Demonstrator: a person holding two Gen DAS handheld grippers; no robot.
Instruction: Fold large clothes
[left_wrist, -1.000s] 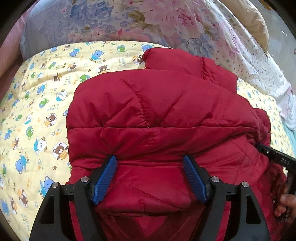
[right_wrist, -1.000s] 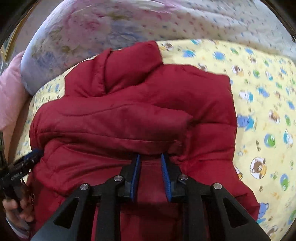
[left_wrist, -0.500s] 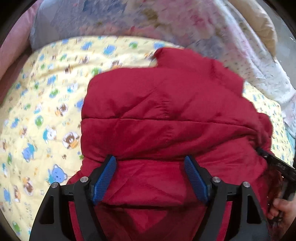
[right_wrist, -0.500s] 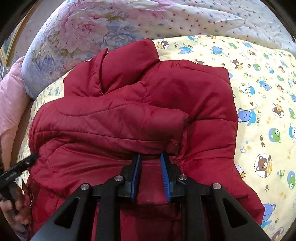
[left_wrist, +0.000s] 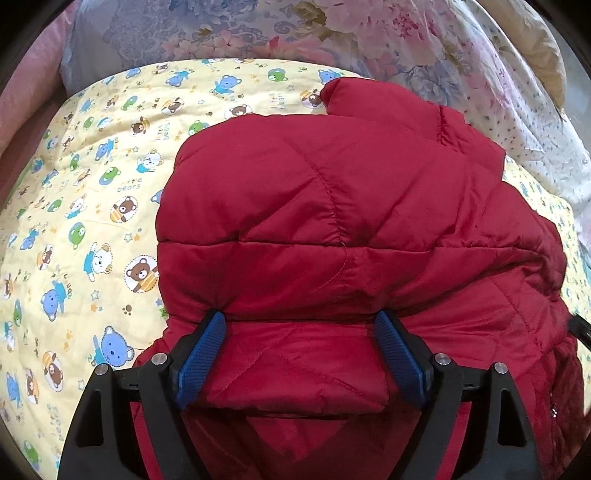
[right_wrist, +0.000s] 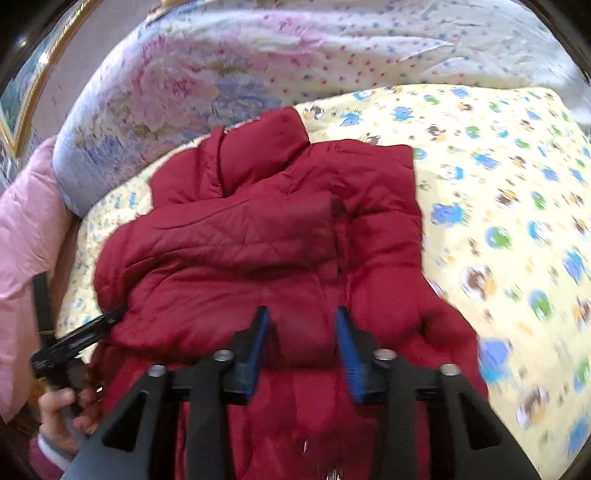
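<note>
The red padded jacket (left_wrist: 351, 229) lies folded on the bear-print bed sheet (left_wrist: 92, 206). The left gripper (left_wrist: 301, 354) jaws are opening wide, with a jacket fold between them. The right gripper (right_wrist: 301, 347) jaws are also opening, released, just above the jacket.

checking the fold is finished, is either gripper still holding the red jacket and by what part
Neither grips it. The left gripper and right gripper are both opening, pads apart, over the red jacket's folded near edge.
</note>
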